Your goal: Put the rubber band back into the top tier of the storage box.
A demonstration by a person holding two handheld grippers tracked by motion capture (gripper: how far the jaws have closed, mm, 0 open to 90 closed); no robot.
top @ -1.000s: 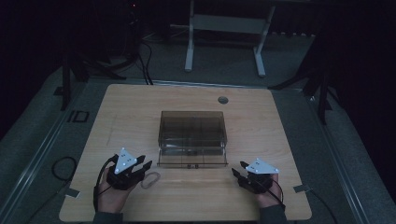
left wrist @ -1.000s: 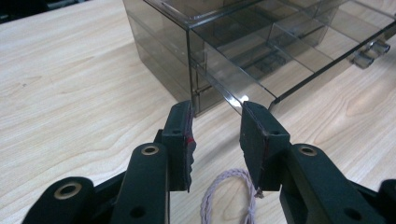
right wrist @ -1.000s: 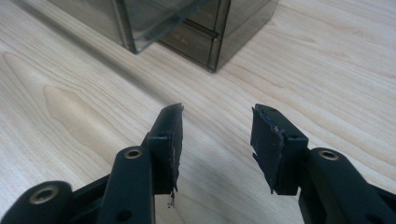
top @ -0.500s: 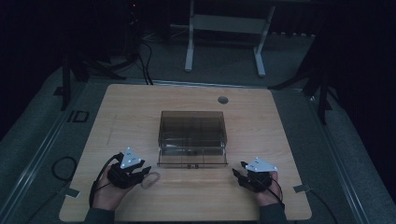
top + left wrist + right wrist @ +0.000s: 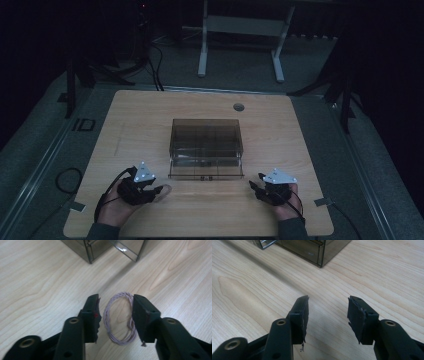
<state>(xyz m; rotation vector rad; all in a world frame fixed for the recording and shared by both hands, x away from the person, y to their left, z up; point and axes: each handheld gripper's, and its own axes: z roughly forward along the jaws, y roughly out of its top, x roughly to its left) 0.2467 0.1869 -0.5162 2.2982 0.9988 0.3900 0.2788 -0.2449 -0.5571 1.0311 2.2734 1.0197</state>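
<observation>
A loop of thin pinkish twisted cord (image 5: 119, 294) lies flat on the wooden table (image 5: 210, 210), between the jaws of my left gripper (image 5: 115, 312). Those jaws have just been opening: the cord's right side still brushes the right pad (image 5: 140, 315), while the left pad stands clear of it. In the high view the left gripper (image 5: 156, 190) rests near the table's front left with the cord (image 5: 164, 190) at its tips. My right gripper (image 5: 328, 315) stands open over bare wood at the front right (image 5: 256, 184), with nothing between its jaws.
A smoky see-through drawer box (image 5: 206, 142) sits mid-table, its lower drawer (image 5: 206, 172) pulled out a little toward me. Its corner shows ahead of each gripper (image 5: 90, 250) (image 5: 319, 252). A round grommet hole (image 5: 238, 107) lies at the back of the table.
The left hand and its grey plate have shifted and turned slightly beside the cord. The right hand has stayed where it was.
</observation>
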